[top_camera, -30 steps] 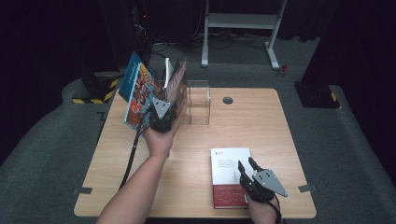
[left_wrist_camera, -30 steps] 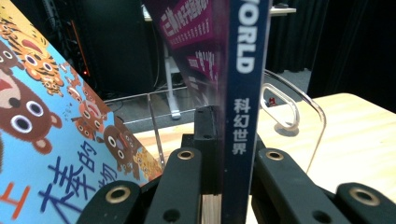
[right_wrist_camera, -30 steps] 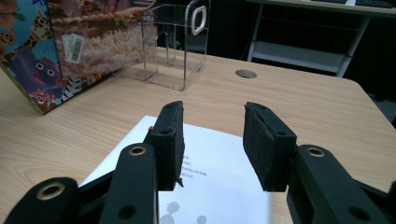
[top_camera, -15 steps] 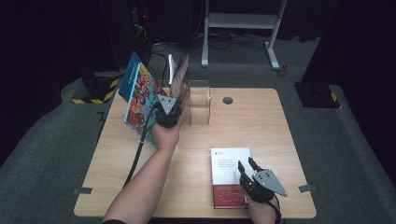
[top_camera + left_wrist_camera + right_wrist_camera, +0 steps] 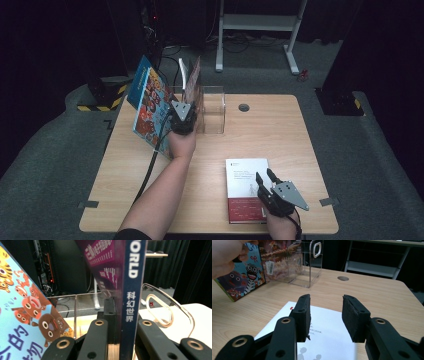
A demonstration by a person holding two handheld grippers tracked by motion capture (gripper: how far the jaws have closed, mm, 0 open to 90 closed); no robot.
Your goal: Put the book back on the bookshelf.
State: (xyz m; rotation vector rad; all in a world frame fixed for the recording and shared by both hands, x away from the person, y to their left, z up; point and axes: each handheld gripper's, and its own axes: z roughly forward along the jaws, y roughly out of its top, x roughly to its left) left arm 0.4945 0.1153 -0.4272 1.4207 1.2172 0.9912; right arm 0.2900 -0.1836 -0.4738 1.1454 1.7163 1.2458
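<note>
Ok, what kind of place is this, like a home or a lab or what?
Probably a lab or recording studio, not a home: black curtains hang around a lone wooden table, cables trail over grey carpet beside an equipment rack, and hazard-striped tape marks the floor.

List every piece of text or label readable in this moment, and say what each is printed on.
"ORLD": blue spine of the book clamped in the left gripper, first letters cut off.
"科幻世界": same spine, lower down.
Purple cover beside that spine: white characters, too blurred to read.
Cartoon animal book: large blue characters, cut off by the frame edge.
White book under the right gripper: lines too small.
Barcode sticker: unreadable.
</note>
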